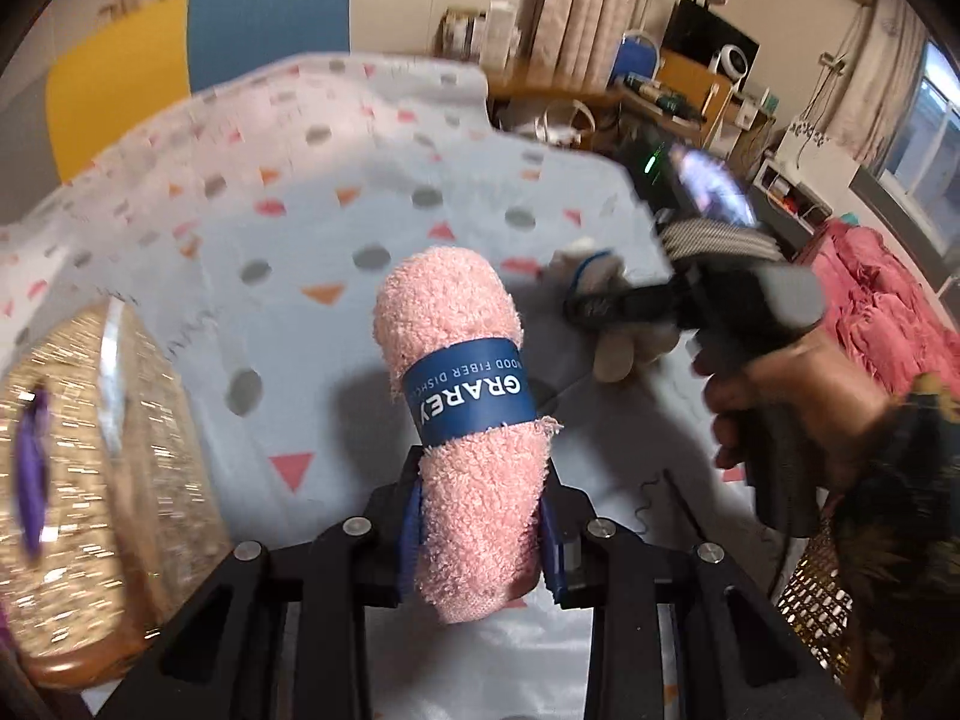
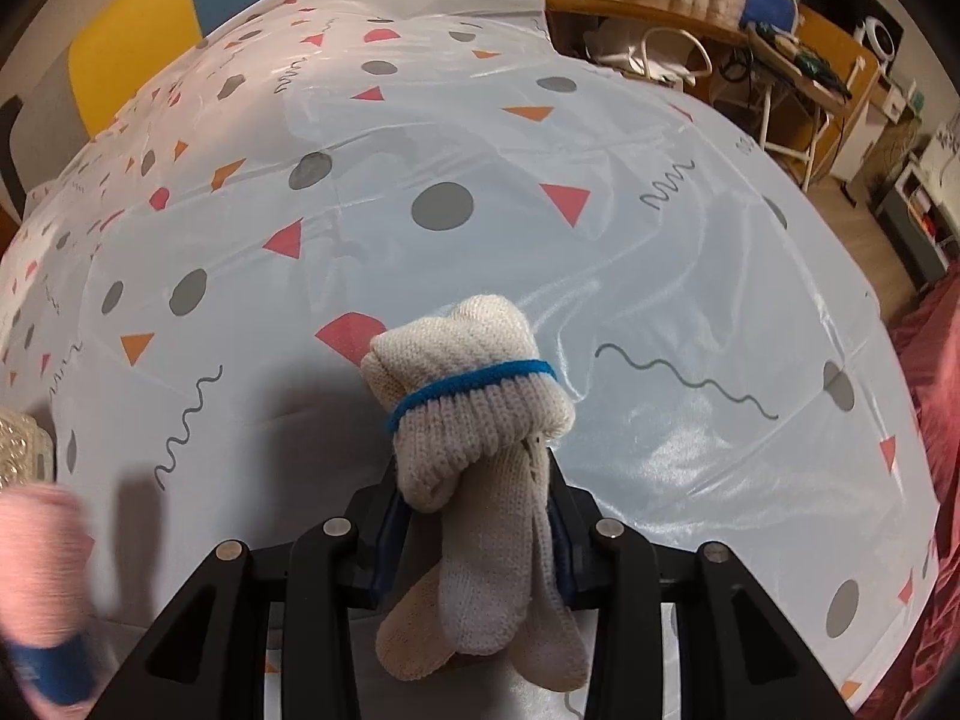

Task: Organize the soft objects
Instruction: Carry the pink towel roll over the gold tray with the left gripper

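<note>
My left gripper (image 1: 480,534) is shut on a rolled pink dishcloth (image 1: 462,414) with a blue paper band, held above the table. The dishcloth also shows blurred at the lower left of the right wrist view (image 2: 42,594). My right gripper (image 2: 474,540) is shut on a bundle of cream knit gloves (image 2: 474,420) with a blue cuff stripe, held over the table. In the left wrist view the right gripper (image 1: 600,306) with the gloves (image 1: 612,354) is to the right of the dishcloth, in a person's hand.
The table is covered by a white cloth (image 2: 540,138) printed with grey dots and coloured triangles. A woven basket (image 1: 84,480) stands at the left edge. A red blanket (image 1: 882,312) lies to the right. Chairs and a cluttered desk (image 2: 804,60) stand beyond the table.
</note>
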Tool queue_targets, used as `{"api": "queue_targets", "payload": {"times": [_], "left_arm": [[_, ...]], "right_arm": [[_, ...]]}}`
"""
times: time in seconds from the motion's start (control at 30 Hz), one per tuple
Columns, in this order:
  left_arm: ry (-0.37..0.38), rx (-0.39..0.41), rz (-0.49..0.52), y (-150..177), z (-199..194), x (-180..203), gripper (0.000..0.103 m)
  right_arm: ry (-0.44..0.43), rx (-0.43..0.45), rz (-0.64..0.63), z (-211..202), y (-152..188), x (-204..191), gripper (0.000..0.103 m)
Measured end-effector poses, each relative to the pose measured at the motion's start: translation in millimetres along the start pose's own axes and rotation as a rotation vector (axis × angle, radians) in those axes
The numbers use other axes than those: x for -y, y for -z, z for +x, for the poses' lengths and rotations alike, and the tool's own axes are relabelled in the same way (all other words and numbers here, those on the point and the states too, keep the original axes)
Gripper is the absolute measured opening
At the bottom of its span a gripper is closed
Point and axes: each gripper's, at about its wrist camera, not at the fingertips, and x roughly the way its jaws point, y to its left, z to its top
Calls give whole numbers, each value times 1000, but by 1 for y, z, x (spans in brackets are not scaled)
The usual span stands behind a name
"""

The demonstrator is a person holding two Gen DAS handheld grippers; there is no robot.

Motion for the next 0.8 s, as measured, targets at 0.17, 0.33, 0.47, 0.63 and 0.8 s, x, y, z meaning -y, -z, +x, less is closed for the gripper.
{"api": "queue_targets", "payload": {"times": [0.17, 0.33, 0.47, 0.63, 0.8], "left_arm": [[-27, 52, -6, 5, -33, -8, 33], [-53, 100, -22, 4, -54, -20, 33], [-75, 128, -32, 0, -64, -26, 33], [-103, 175, -48, 1, -84, -35, 33], [-132, 231, -74, 4, -112, -46, 33]], "right_arm": [[27, 20, -29, -3, 9, -14, 39], [49, 36, -58, -6, 14, -20, 39], [60, 47, -77, -8, 17, -23, 39], [76, 57, -100, -11, 19, -27, 38], [97, 65, -128, -12, 21, -33, 37]]}}
